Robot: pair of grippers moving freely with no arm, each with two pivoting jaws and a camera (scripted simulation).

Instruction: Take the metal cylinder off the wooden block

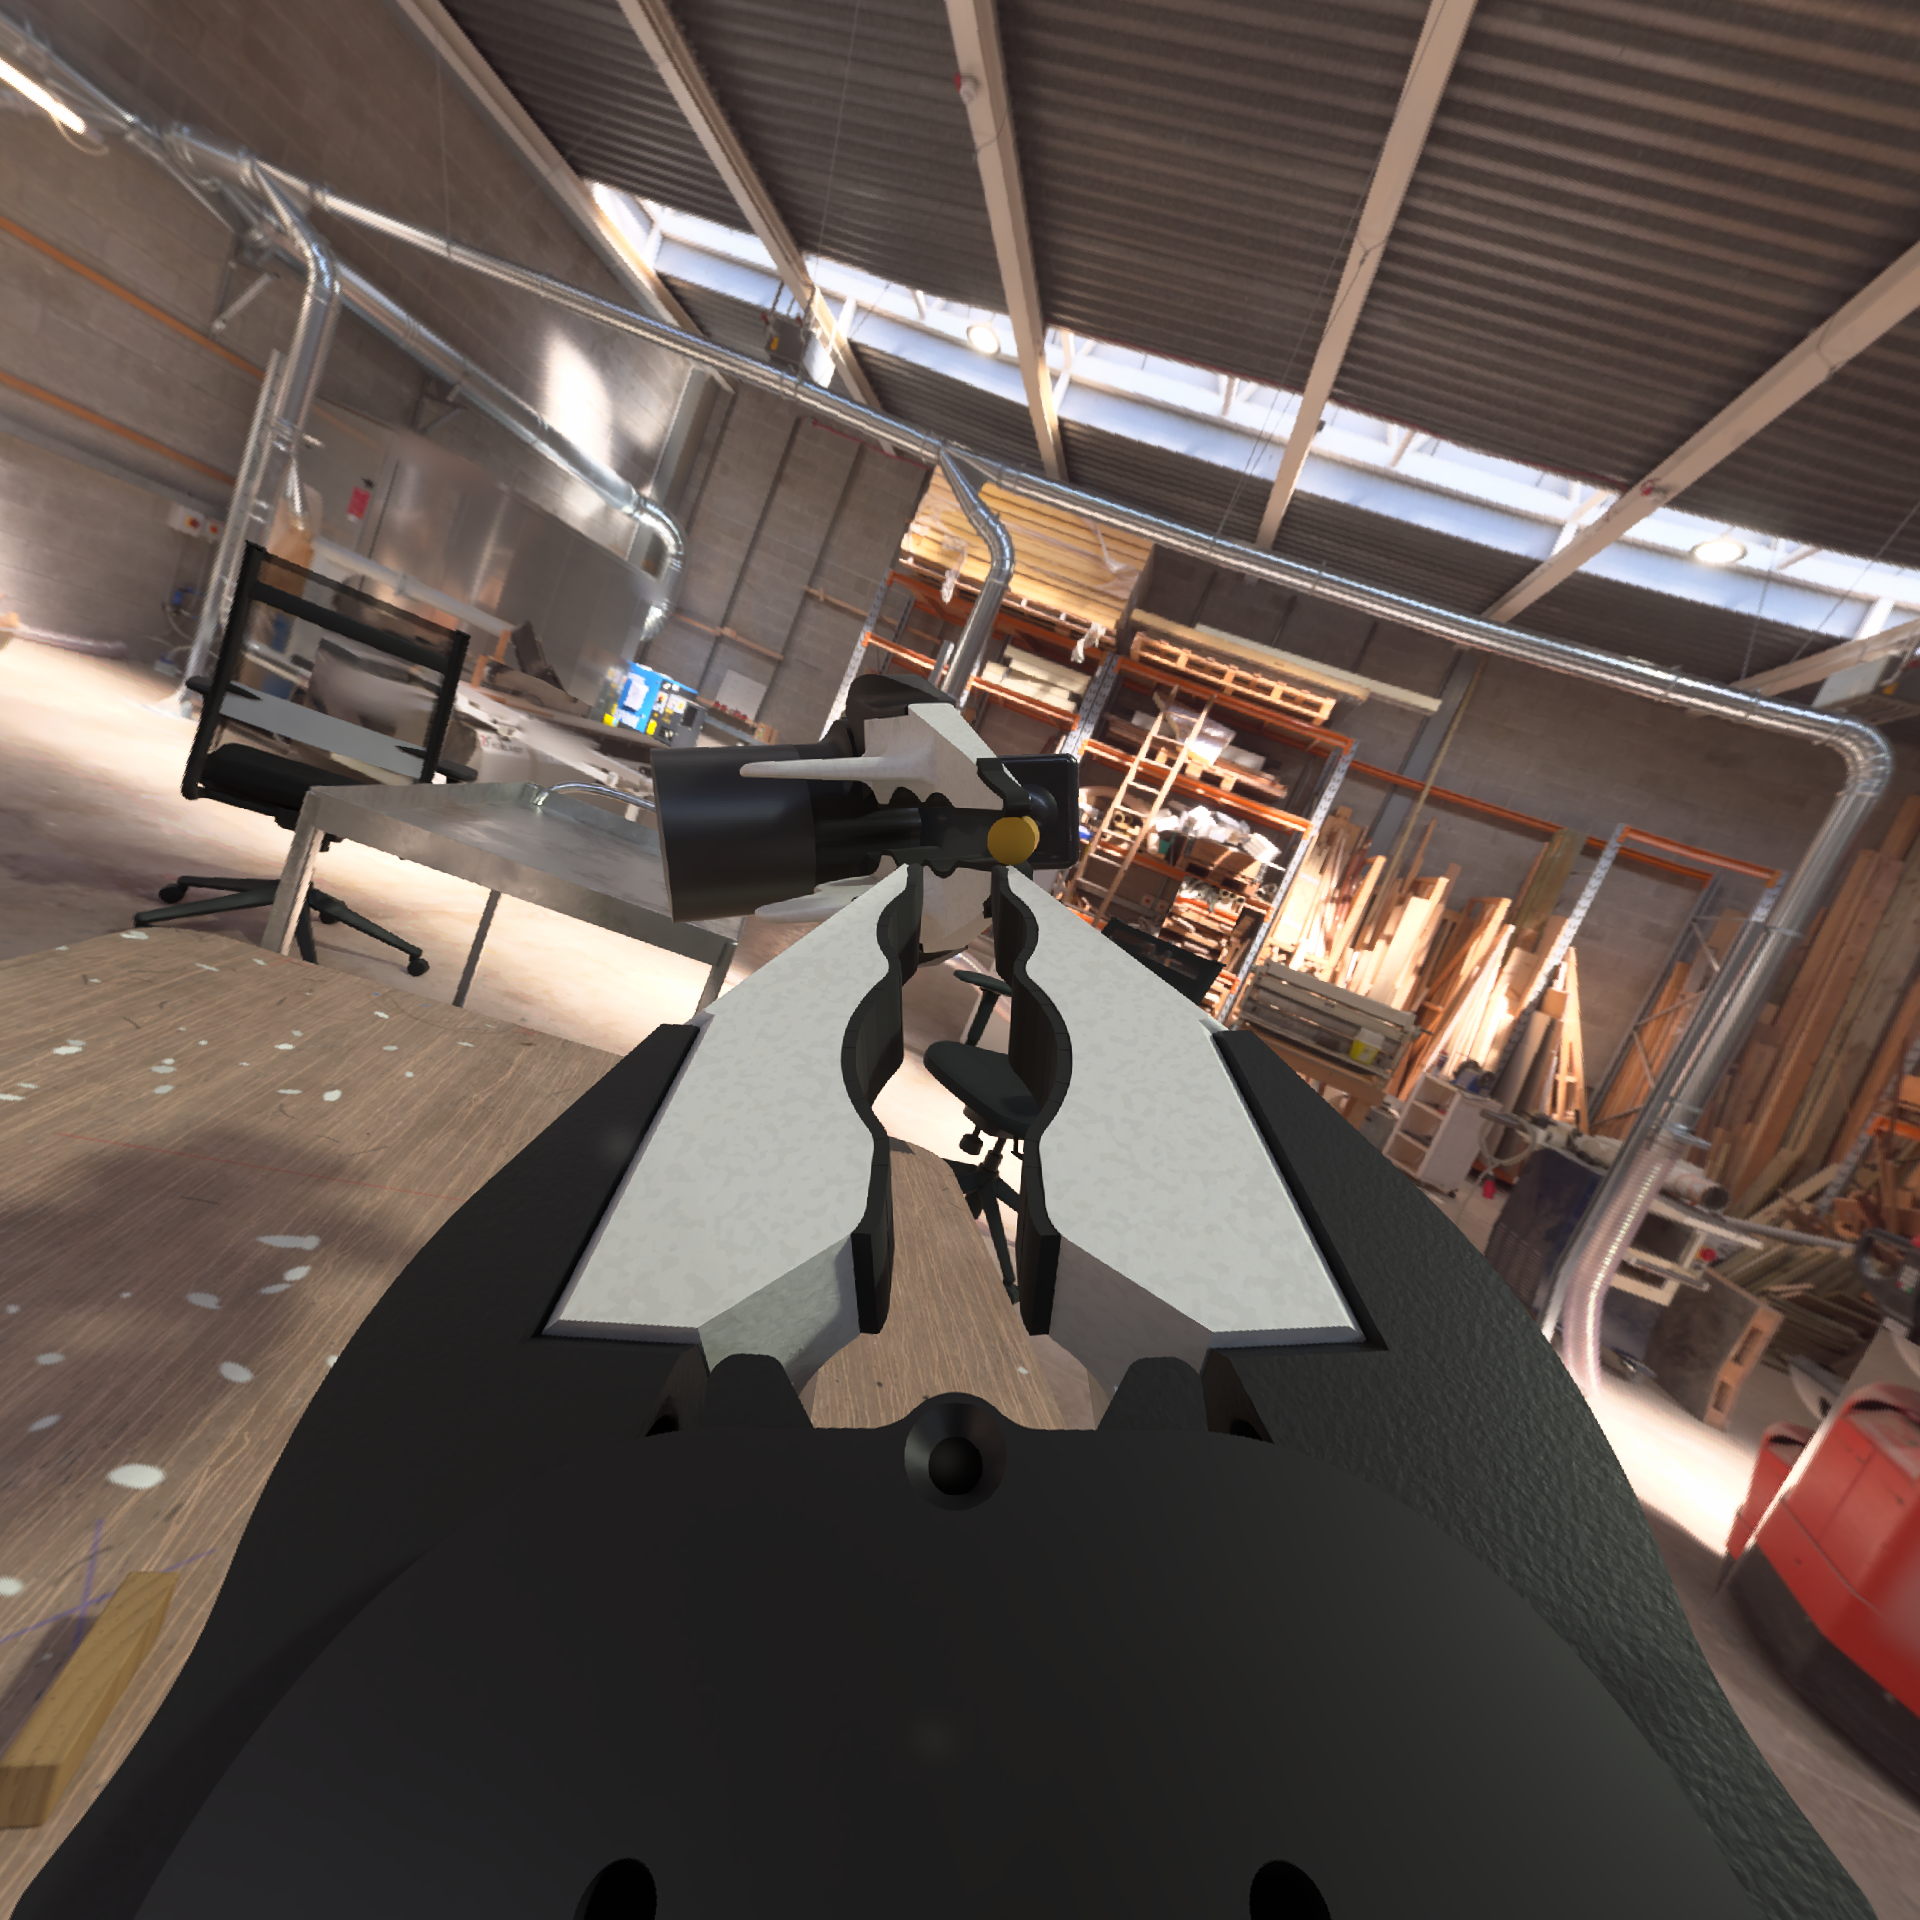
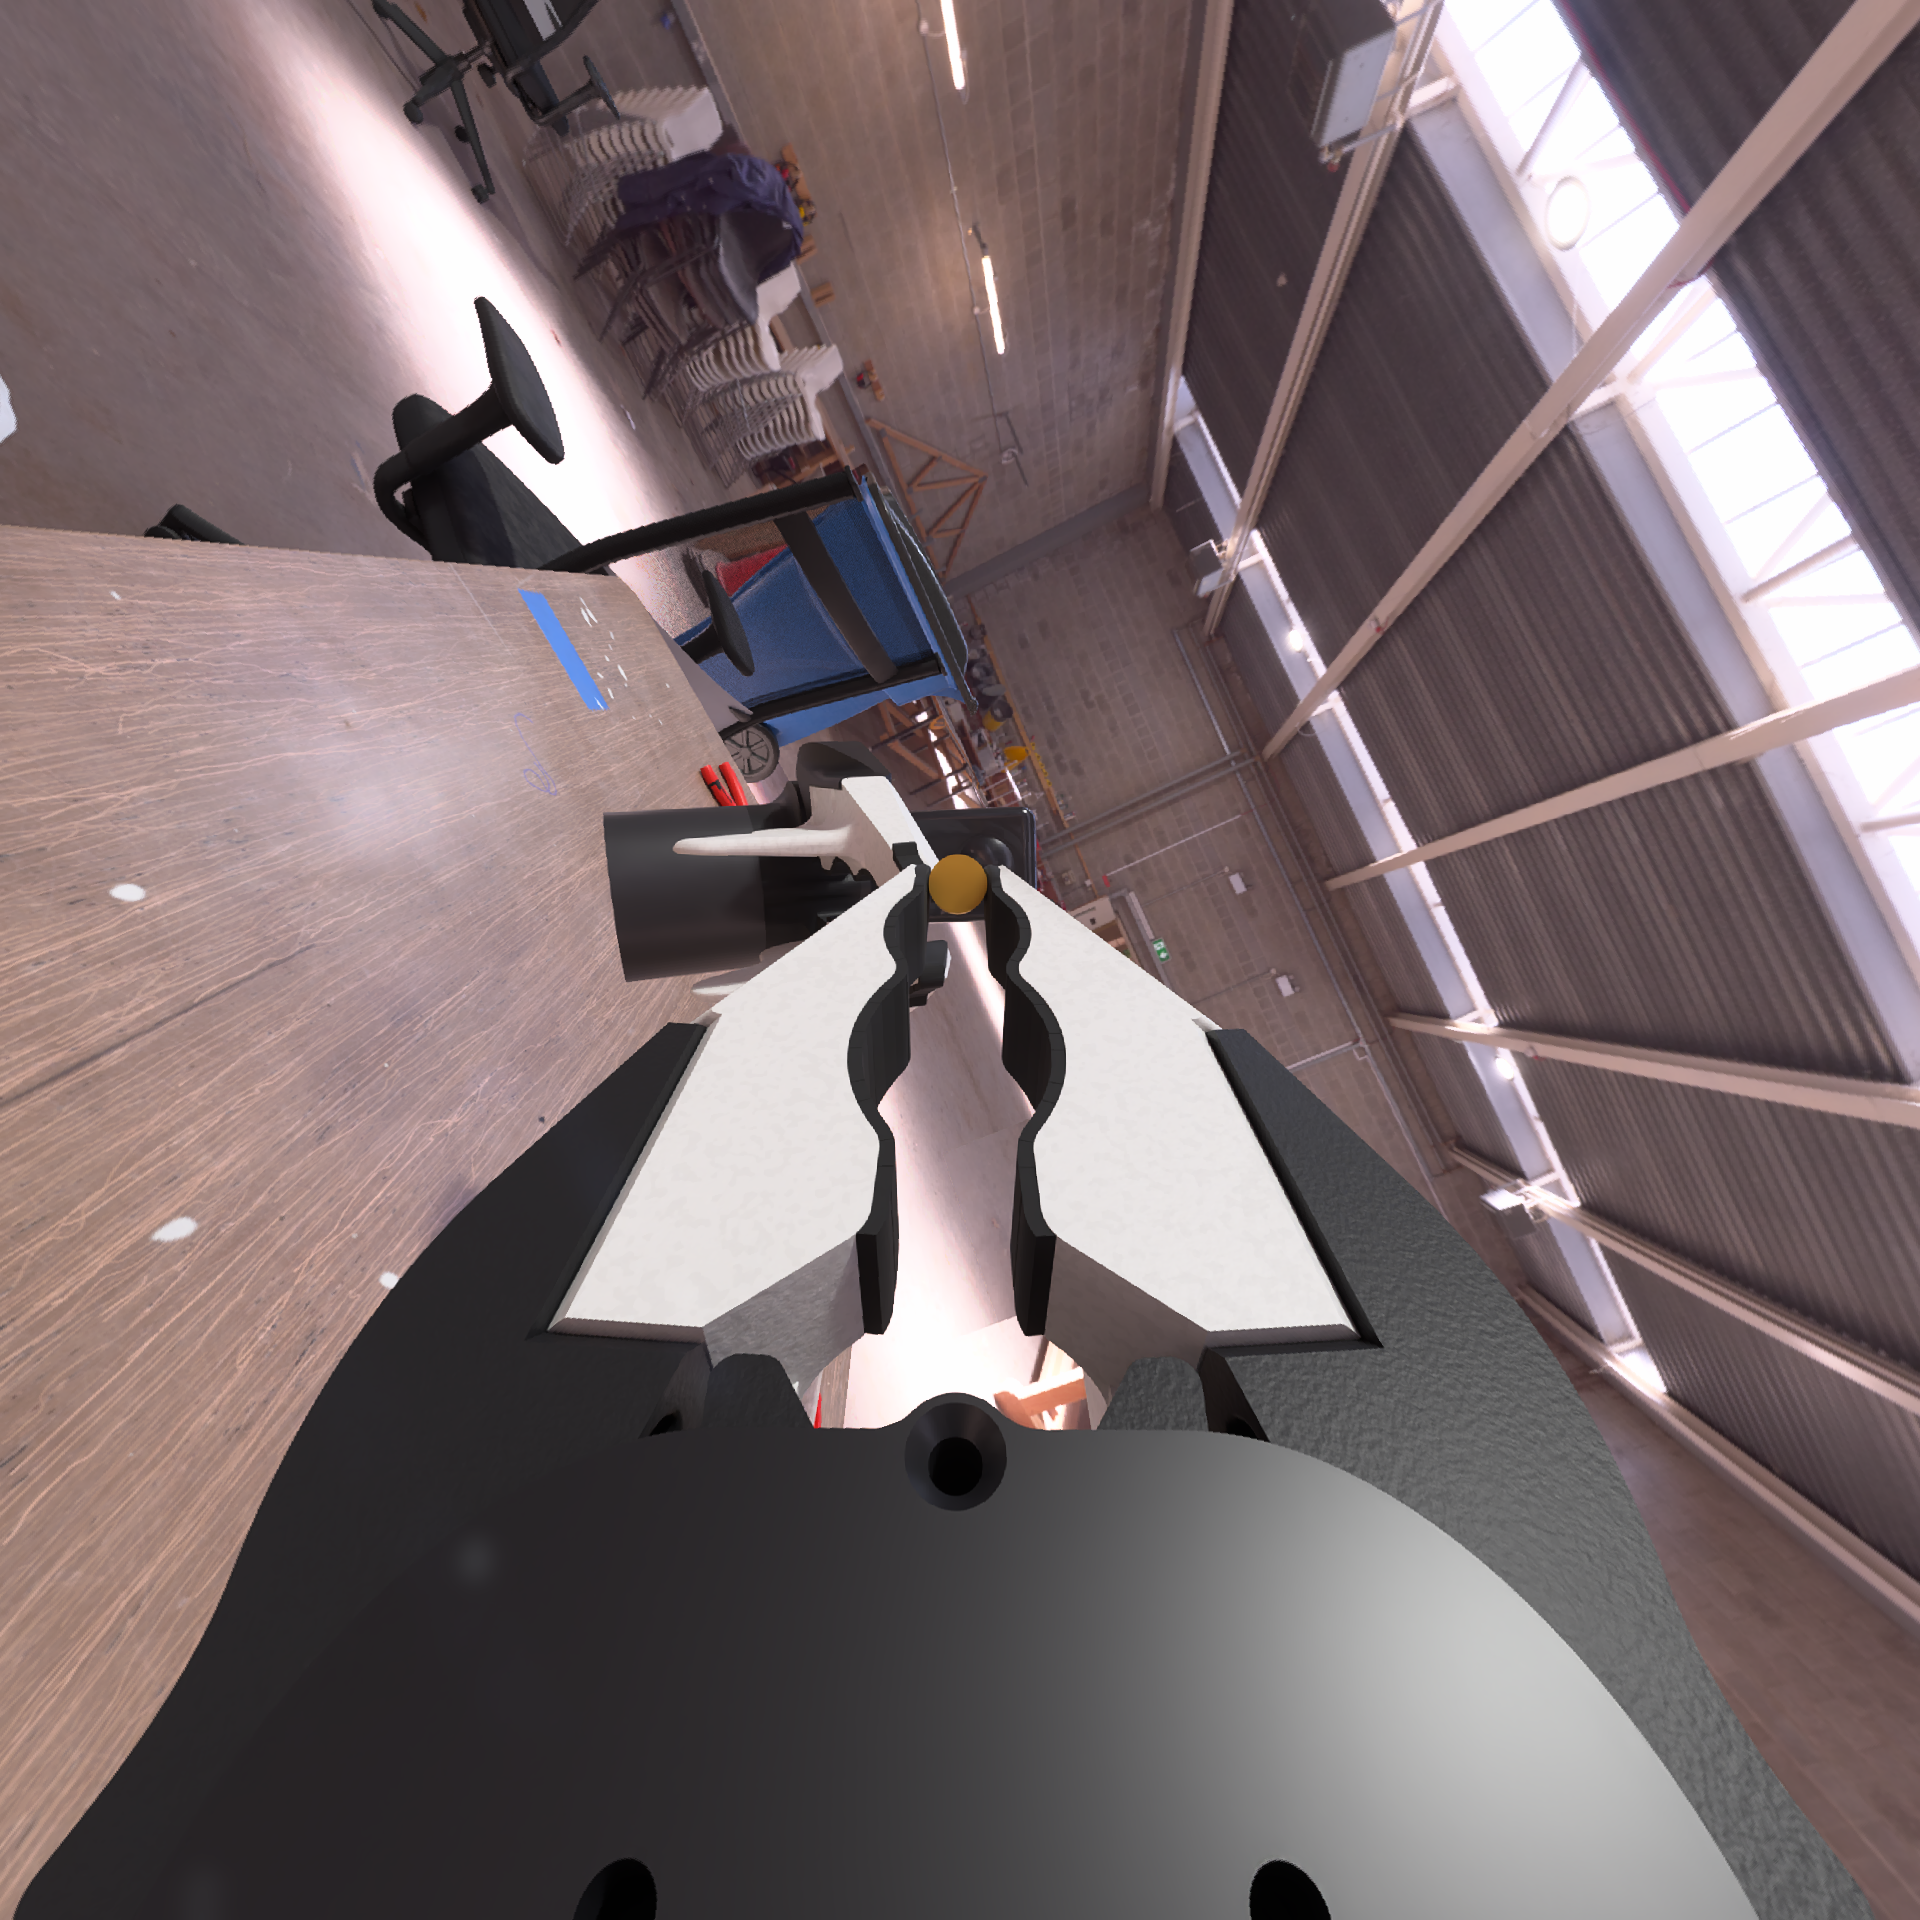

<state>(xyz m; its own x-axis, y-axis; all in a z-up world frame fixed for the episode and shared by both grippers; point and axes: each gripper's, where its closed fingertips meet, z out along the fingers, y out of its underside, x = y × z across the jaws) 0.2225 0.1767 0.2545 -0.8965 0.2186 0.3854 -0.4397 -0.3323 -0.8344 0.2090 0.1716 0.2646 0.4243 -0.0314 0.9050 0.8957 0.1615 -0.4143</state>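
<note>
The metal cylinder [image 2: 957,883] is small and brass-coloured. It is seen end-on, pinched between my right gripper's [image 2: 957,881] fingertips, up in the air off the table. In the left wrist view the cylinder [image 1: 1013,837] sits at the tips of the right gripper [image 1: 883,810], which lies crosswise just beyond my left gripper [image 1: 957,878]. My left gripper's jaws stand a narrow gap apart, right at the cylinder; whether they grip it is unclear. The wooden block [image 1: 83,1704] lies on the table at the lower left, with nothing on it.
The wooden table [image 1: 208,1143] carries white paint flecks, and it shows in the right wrist view [image 2: 260,831] with a strip of blue tape [image 2: 561,649]. The left gripper's body [image 2: 707,894] lies crosswise. Office chairs, a metal table and timber racks stand beyond.
</note>
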